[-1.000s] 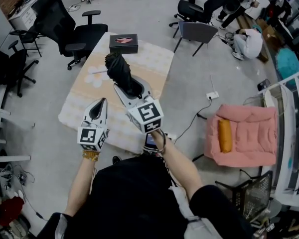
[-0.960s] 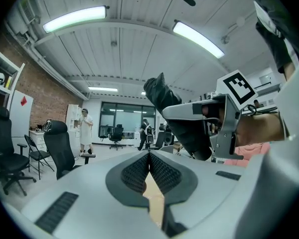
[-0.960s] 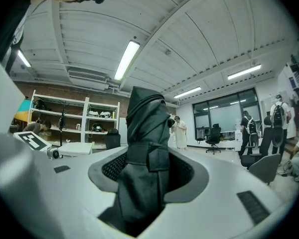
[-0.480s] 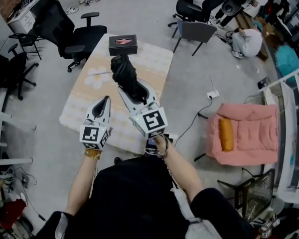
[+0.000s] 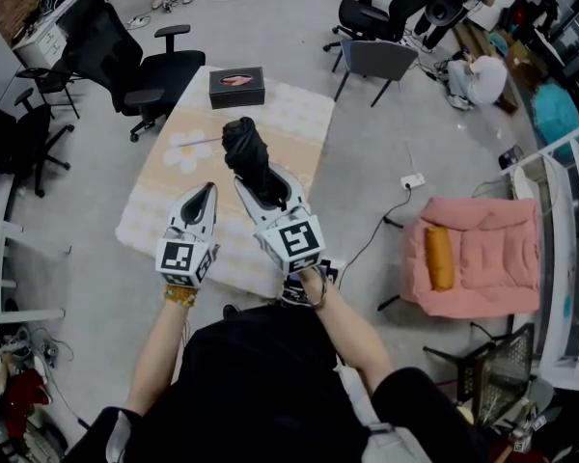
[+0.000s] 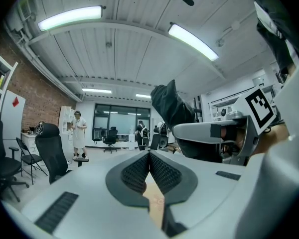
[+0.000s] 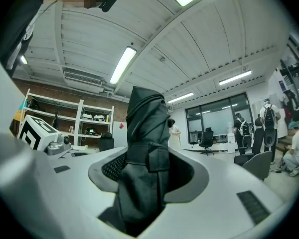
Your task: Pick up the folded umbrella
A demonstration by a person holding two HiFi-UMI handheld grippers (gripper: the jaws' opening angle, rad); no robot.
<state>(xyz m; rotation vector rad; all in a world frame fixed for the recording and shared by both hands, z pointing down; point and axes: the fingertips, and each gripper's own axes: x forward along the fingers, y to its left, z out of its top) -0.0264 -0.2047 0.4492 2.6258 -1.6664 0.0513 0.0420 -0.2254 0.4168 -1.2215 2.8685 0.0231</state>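
Hanging above the mat [image 5: 154,210], the folded umbrella [image 5: 243,152] sits clamped between the jaws of the right gripper [image 5: 265,183], its long axis running along them and projecting ahead. To its left, the left gripper [image 5: 207,193] has jaws together, empty.
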